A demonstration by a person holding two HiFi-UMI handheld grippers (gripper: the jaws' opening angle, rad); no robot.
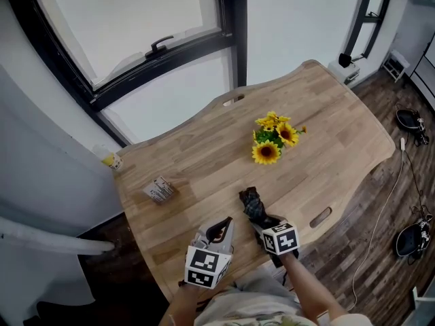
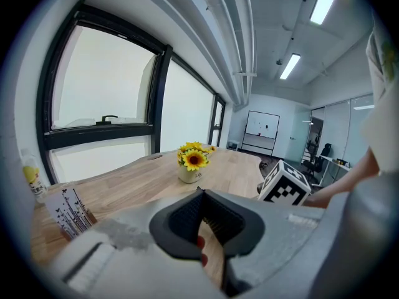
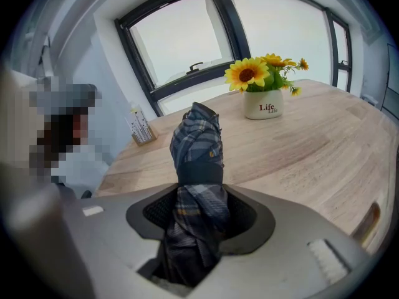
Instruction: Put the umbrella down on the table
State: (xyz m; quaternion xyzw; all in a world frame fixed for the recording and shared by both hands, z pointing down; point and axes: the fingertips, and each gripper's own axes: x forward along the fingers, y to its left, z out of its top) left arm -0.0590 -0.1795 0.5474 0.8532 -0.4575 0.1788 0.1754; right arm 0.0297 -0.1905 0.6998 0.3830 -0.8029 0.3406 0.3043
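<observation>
R gripper (image 3: pixel 199 207) was clamped on the folded plaid umbrella (image 3: pixel 198 145), jaws partway apart w/ the fabric bundle filling the gap. In head view the umbrella's free end stuck out past the jaws toward 11 o'clock, over the near part of the worktop (image 1: pixel 204 158), approx 6 o'clock from the sunflower pot (image 1: pixel 272 140). Contact w/ the wood: couldn't tell. L gripper (image 2: pixel 202 195), at 9 o'clock of the R one, had jaw tips together, nothing held.

Place: office
Far ahead of left gripper (image 2: pixel 201 197): whiteboard (image 2: pixel 260 125), office chairs (image 2: pixel 323 154), glass partitions (image 2: pixel 341 132)
Above it: ceiling strip lights (image 2: pixel 290 66)
</observation>
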